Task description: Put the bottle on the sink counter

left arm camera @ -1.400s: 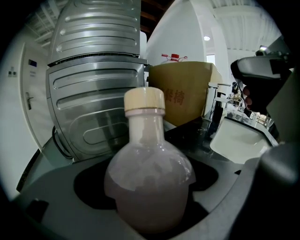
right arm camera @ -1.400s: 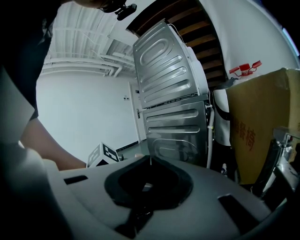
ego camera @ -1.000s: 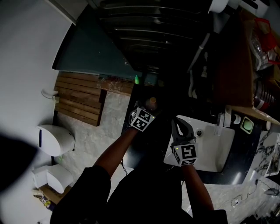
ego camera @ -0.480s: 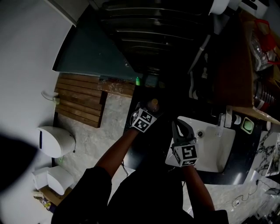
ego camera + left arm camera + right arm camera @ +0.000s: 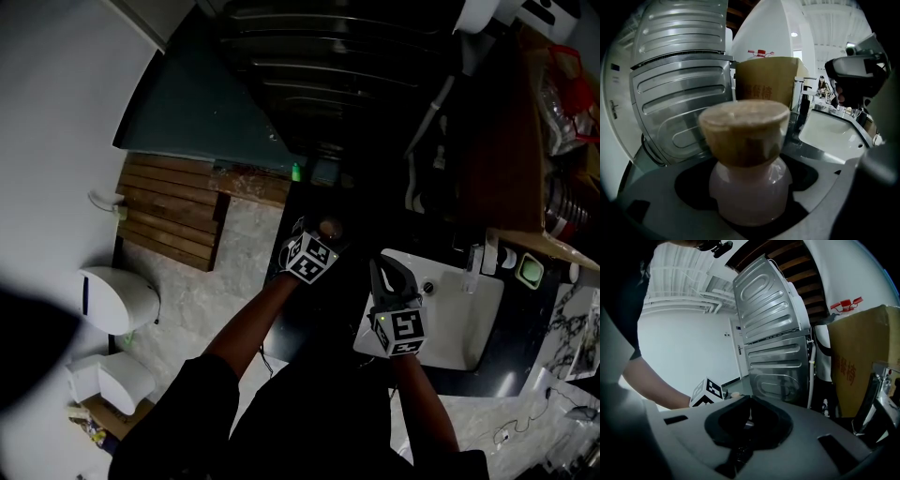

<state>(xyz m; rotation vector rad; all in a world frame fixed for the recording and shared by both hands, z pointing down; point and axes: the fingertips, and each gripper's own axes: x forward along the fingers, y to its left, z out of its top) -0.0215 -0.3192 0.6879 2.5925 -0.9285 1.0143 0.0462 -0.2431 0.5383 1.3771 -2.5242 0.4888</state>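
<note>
**One bottle gripped, worktop not yet reached**

The bottle (image 5: 749, 180) is gripped round its pale body by the left hand-held gripper (image 5: 315, 246), whose jaws are pressed against both of its sides. The right hand-held gripper (image 5: 389, 274) is closed on nothing and is held above the near rim of the sink (image 5: 469, 323).

The bottle is held upright, with its tan cap (image 5: 328, 226) on top. Its long axis is judged close to vertical, since the head view shows mostly the cap. It is to the left of the sink, over a dark area (whether its base touches anything cannot be told).

For a clean placement, the bottle should be kept upright and carried to a bare stretch of worktop (image 5: 492, 370) beside the sink. It should be lowered until its base sits flat, and only then should the jaws be opened. The grip is low, so a top-heavy tilt should be watched for.
</note>
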